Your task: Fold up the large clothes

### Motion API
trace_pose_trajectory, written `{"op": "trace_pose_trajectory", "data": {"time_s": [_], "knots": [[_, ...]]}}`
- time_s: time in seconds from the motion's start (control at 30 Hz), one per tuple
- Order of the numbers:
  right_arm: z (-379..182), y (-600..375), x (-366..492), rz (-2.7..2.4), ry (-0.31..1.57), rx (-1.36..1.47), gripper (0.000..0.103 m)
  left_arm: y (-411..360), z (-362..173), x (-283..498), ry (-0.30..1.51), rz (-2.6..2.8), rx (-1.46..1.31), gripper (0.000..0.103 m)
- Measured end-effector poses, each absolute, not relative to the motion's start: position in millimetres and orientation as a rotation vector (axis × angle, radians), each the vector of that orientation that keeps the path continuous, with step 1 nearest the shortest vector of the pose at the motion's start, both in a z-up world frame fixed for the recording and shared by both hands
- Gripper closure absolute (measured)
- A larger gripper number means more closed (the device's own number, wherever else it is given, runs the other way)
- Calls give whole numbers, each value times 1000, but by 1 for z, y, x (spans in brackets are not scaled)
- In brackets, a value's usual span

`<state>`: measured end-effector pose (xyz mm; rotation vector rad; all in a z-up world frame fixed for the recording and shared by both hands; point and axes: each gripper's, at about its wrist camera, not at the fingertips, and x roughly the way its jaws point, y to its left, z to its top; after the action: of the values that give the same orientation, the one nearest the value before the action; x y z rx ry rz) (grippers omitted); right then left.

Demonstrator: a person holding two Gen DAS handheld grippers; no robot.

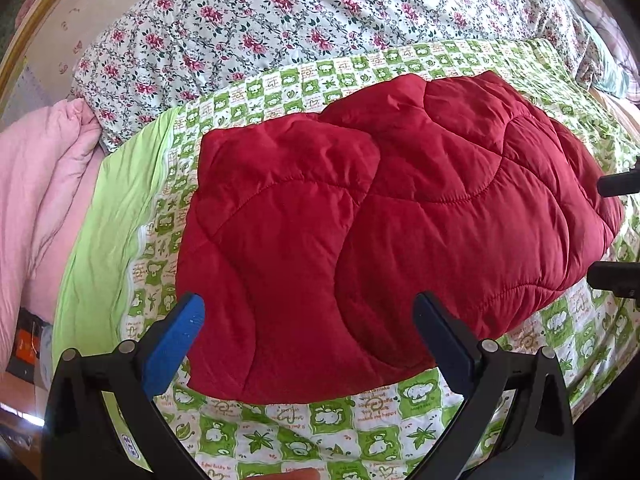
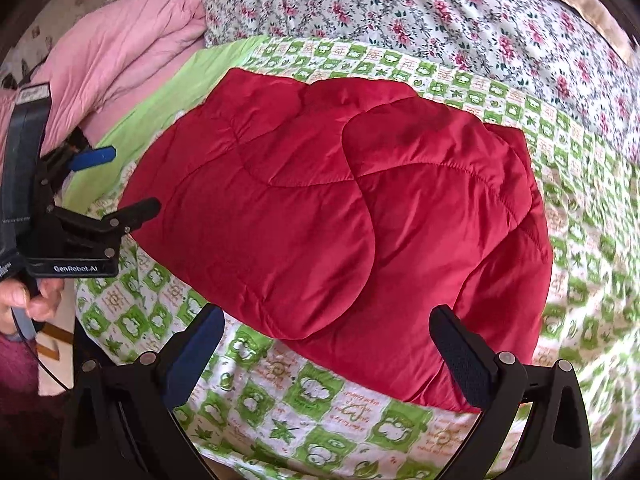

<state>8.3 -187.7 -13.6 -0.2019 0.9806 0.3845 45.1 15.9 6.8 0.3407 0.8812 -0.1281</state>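
A red quilted padded garment (image 1: 392, 224) lies folded into a thick bundle on a green-and-white patterned sheet (image 1: 320, 432); it also shows in the right wrist view (image 2: 336, 216). My left gripper (image 1: 310, 312) is open and empty, hovering just above the garment's near edge. It also shows from the side at the left of the right wrist view (image 2: 132, 182), open beside the garment's left edge. My right gripper (image 2: 326, 322) is open and empty above the garment's near edge. Its fingertips (image 1: 612, 186) show at the right edge of the left wrist view.
A floral quilt (image 1: 320, 24) is piled behind the garment. A pink blanket (image 1: 44, 184) lies bunched at the left, with a plain green cloth (image 1: 120, 216) beside it. The patterned sheet (image 2: 304, 412) extends toward me in front of the garment.
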Motion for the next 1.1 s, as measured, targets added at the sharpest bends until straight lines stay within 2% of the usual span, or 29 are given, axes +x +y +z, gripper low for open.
{"op": "trace_pose_trajectory", "data": {"time_s": [1.1], "knots": [[-4,-184,28,419,1007,-247,0,11,11,56,874,-150,376,0]]}}
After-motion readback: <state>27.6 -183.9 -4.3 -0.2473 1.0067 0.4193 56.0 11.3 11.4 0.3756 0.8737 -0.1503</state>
